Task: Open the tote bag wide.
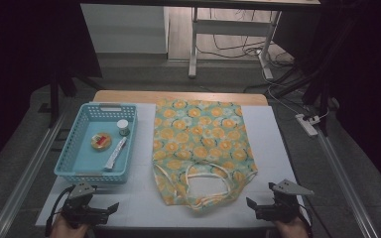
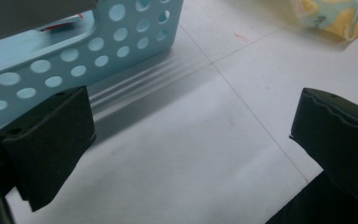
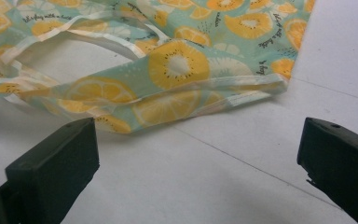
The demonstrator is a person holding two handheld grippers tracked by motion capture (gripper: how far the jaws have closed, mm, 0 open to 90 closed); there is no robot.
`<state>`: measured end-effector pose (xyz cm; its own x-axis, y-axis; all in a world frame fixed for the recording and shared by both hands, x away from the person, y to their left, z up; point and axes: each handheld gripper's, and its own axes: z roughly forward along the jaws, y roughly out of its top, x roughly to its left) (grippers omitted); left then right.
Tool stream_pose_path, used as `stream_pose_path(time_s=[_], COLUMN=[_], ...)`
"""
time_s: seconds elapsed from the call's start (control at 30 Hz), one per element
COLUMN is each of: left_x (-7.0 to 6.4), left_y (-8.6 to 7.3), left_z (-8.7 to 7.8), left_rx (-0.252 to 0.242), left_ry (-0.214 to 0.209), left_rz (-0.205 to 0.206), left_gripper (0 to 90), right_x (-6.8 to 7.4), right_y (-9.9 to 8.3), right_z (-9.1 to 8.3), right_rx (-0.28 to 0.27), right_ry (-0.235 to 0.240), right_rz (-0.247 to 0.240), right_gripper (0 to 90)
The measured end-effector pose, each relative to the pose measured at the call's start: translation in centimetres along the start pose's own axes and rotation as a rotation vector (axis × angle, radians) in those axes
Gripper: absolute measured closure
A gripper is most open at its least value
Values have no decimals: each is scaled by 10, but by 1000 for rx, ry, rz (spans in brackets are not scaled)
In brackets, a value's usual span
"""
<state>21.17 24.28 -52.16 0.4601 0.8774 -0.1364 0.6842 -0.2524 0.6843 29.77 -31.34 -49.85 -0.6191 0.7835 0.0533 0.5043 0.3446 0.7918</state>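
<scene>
A flat cloth tote bag (image 1: 201,144) printed with orange slices lies in the middle of the white table, its handles (image 1: 206,181) toward me. My left gripper (image 1: 110,210) rests open at the near left, just below the blue basket (image 1: 72,148). My right gripper (image 1: 250,204) stands open at the near right, a little off the bag's near right corner. In the right gripper view the bag's hem (image 3: 168,100) lies just beyond the empty jaws. The basket's perforated wall (image 2: 74,60) sits close ahead in the left gripper view, with bare table between the jaws.
The basket holds a small round tin (image 1: 101,141), a little jar with a white lid (image 1: 123,127) and a white tube (image 1: 115,154). The white mat (image 1: 268,144) ends at a wooden strip (image 1: 178,96) at the far side. Metal rails (image 1: 25,173) flank the table.
</scene>
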Motion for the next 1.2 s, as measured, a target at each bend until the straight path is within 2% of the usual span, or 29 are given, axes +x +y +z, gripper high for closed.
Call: stream_pose_path(time_s=[0.2,0.47,0.67,0.93,1.2], left_x=[1,2,3,3,4], left_y=[-1,-1,-1,-2,-2], left_z=[-1,-1,-2,-2,-3], left_rx=[-8,-8,-14,-18,-23], left_ry=[-11,-17,-21,-24,-28], left_rz=[-3,-7,-16,-19,-24], left_gripper=[4,0,0,0,0], right_x=[-1,1,1,4,6], right_y=[0,0,1,1,6], right_z=[0,1,1,1,2], right_rx=[-6,8,10,33,27], right_ry=[14,14,12,30,40], right_rz=[10,-16,-18,-23,-46], right_gripper=[0,0,0,0,0])
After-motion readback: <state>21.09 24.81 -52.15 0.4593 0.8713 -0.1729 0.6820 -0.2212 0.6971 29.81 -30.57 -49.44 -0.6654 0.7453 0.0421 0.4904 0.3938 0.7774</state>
